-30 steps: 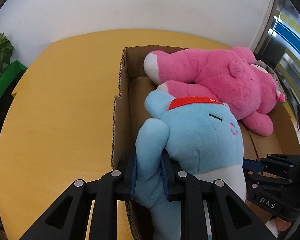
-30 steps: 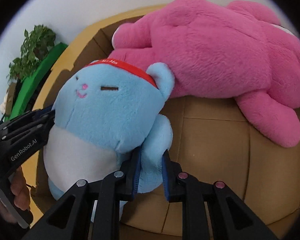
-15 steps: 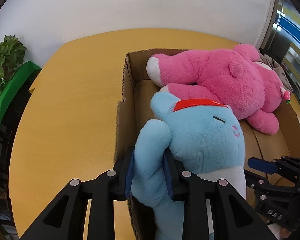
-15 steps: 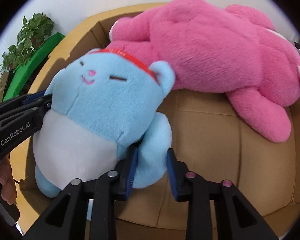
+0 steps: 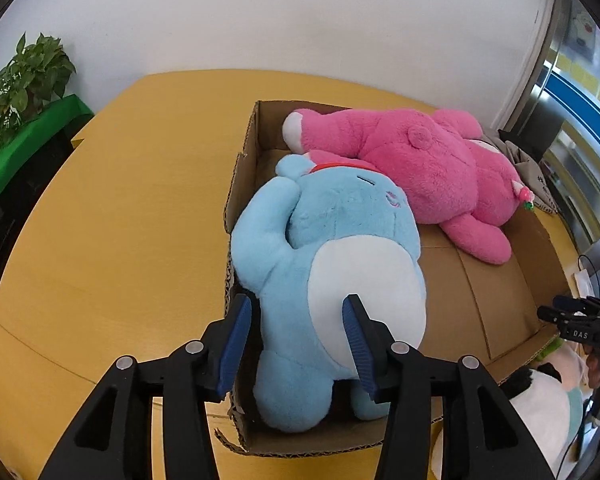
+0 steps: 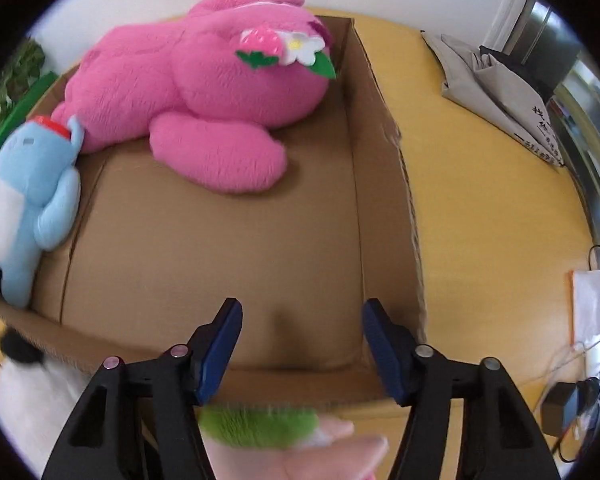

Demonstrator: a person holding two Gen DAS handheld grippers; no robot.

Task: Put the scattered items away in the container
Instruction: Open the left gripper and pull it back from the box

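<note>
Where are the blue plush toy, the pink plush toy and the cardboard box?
blue plush toy [image 5: 364, 280], left wrist view, white belly.
pink plush toy [image 5: 420, 160], left wrist view, its back.
cardboard box [image 6: 220, 272], right wrist view, bare floor.

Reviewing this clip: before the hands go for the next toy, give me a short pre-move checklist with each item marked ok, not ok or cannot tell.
1. Blue plush lying inside the cardboard box: ok.
2. Left gripper let go of the blue plush: ok, its jaws are opening and the pads stand clear on either side of it.
3. Right gripper empty: ok, jaws opening with only box floor between them.
4. Pink plush already in the box: ok.
5. Free space left in the box: ok, bare floor on the right half.
6. All toys collected: not ok, a white plush and a green-and-pink plush lie outside, by the near wall.
</note>
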